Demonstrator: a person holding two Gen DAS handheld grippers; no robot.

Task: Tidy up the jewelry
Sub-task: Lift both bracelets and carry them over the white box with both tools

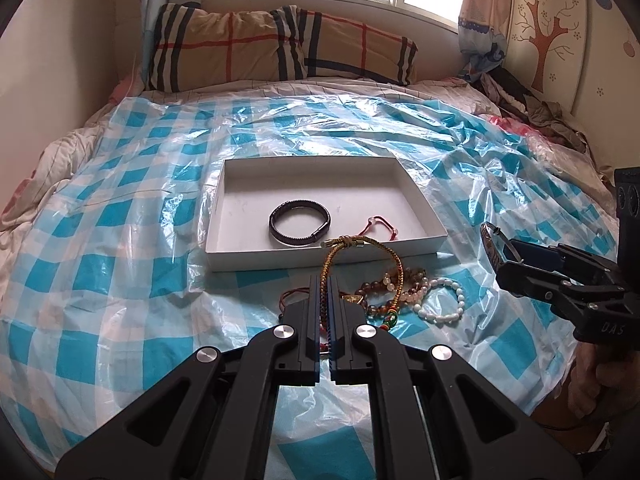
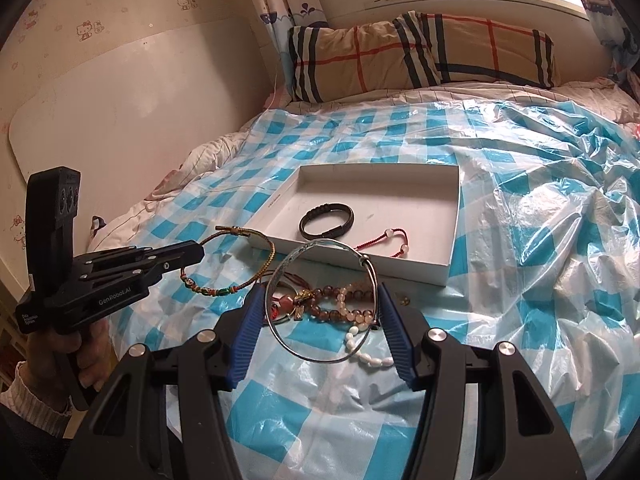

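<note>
My left gripper is shut on a gold braided cord bracelet with coloured beads, whose loop arches up over the box's front wall. In the right wrist view the same left gripper holds that cord bracelet clear of the bed. My right gripper is shut on a silver bangle, with the blue pads pressing on both sides of the ring. The white box holds a black leather bracelet and a red cord bracelet. A pile of bead bracelets lies in front of the box.
A blue-and-white checked plastic sheet covers the bed. A plaid pillow lies at the far end under the window. Crumpled clothes lie at the far right. A white pearl bracelet lies at the pile's right edge.
</note>
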